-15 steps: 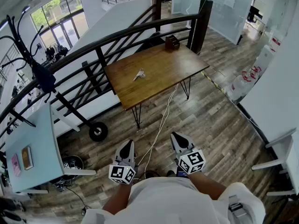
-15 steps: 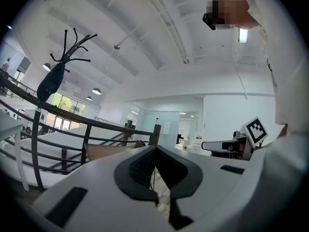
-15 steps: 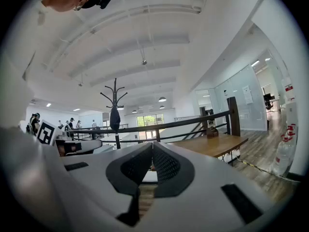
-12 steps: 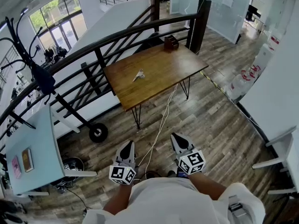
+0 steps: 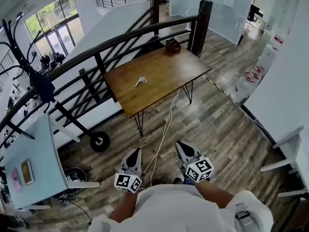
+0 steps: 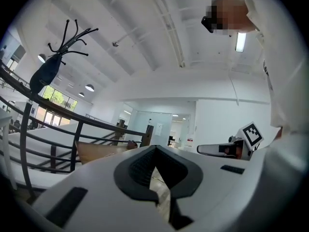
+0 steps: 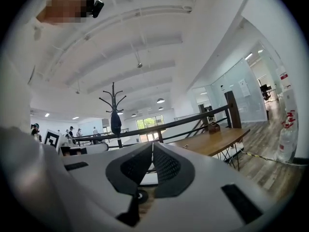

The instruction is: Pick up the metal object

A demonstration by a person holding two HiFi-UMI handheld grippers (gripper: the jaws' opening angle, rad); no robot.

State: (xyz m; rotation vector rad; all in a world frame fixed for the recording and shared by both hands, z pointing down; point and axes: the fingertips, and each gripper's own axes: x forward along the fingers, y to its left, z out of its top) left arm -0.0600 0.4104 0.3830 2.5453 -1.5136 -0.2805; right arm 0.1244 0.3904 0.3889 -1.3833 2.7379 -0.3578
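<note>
The metal object (image 5: 141,79) is a small pale piece lying on the wooden table (image 5: 164,74), left of its middle. Both grippers are low in the head view, close to the person's body and far from the table, over the plank floor. My left gripper (image 5: 135,152) points toward the table with its jaws together and nothing between them. My right gripper (image 5: 181,144) is likewise shut and empty. In the left gripper view the left gripper's (image 6: 155,149) jaws meet; in the right gripper view the right gripper's (image 7: 152,145) jaws do too.
A dark curved railing (image 5: 120,37) runs behind the table. A small brown box (image 5: 172,45) sits at the table's far corner. A white cable (image 5: 164,129) trails across the floor from the table. A coat rack (image 5: 41,86) and a light blue table (image 5: 34,153) stand left.
The head view has shifted a little, so the table sits slightly further left in the picture. Both grippers stay shut in about the same place.
</note>
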